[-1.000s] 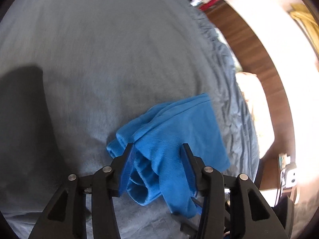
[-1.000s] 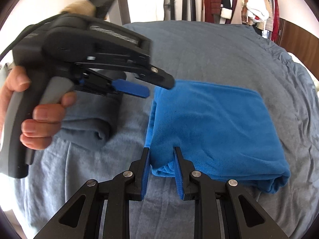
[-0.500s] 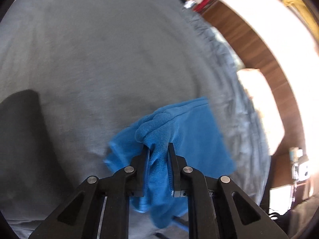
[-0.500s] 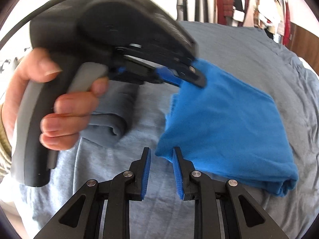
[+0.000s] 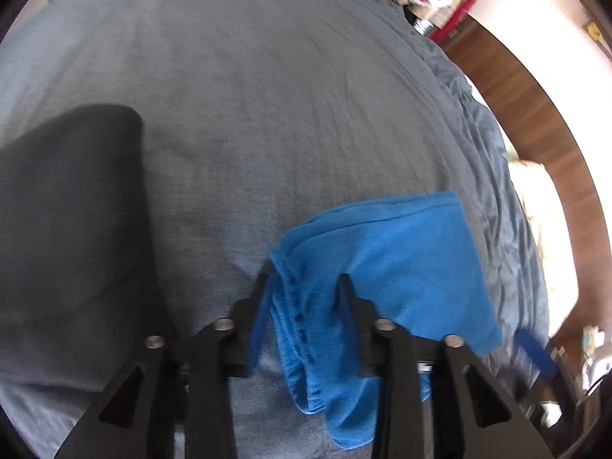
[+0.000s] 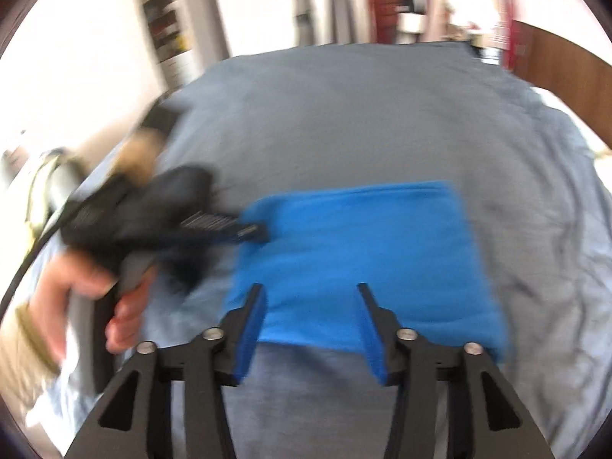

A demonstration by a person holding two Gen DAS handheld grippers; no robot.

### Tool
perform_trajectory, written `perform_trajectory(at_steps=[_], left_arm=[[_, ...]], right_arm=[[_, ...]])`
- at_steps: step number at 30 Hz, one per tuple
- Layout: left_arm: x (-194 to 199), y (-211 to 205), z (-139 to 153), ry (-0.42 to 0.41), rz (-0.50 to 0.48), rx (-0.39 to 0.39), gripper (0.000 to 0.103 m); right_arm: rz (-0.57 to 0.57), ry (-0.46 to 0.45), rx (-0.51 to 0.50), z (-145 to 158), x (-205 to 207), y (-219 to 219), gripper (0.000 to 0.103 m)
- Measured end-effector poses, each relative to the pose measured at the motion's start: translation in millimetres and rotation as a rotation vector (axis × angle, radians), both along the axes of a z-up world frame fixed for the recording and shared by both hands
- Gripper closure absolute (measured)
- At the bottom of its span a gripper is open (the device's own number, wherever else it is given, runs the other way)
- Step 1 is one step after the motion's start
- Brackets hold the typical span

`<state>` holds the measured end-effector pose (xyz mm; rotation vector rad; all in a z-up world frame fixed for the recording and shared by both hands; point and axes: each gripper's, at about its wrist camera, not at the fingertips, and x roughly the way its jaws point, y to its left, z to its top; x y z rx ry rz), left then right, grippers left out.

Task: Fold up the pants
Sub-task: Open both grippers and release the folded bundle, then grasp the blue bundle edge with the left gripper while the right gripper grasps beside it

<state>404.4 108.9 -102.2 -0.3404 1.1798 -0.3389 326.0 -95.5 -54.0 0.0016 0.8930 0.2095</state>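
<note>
The blue pants (image 6: 359, 260) lie folded into a rectangle on the grey bedspread (image 6: 363, 114). In the left wrist view the pants (image 5: 401, 264) show their bunched left edge between the jaws of my left gripper (image 5: 304, 279), which is open around that edge. My right gripper (image 6: 310, 292) is open, its fingers just over the near edge of the pants. The left gripper's body (image 6: 160, 206) shows blurred at the pants' left side, held by a hand (image 6: 114, 298).
A dark folded garment (image 5: 72, 199) lies on the bedspread (image 5: 267, 95) to the left. A wooden headboard (image 5: 508, 88) runs along the bed's right side. Hanging clothes (image 6: 405, 0) and shelves (image 6: 168, 26) stand beyond the bed.
Both grippers have opened. The left gripper has let go of the bunched blue edge, and the pants have dropped flat onto the bedspread. The right gripper has moved forward over the near edge.
</note>
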Motion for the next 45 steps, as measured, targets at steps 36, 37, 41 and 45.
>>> perform_trajectory(at_steps=[36,37,41,45], left_arm=[[-8,-20,-41,0.048,0.134,-0.106,0.030],[-7,-19,-42,0.053,0.135,-0.112,0.030],[-7,-20,-45,0.070,0.135,-0.111,0.031],[-5,-23,-43,0.089,0.138,-0.103,0.043]], right_arm=[[-0.250,0.202,0.185,-88,104,-123,0.044],[-0.233,0.205,0.183,-89,106,-120,0.044],[-0.221,0.226,0.193,-97,111,-115,0.045],[-0.226,0.248,0.229,-103,114,-117,0.049]])
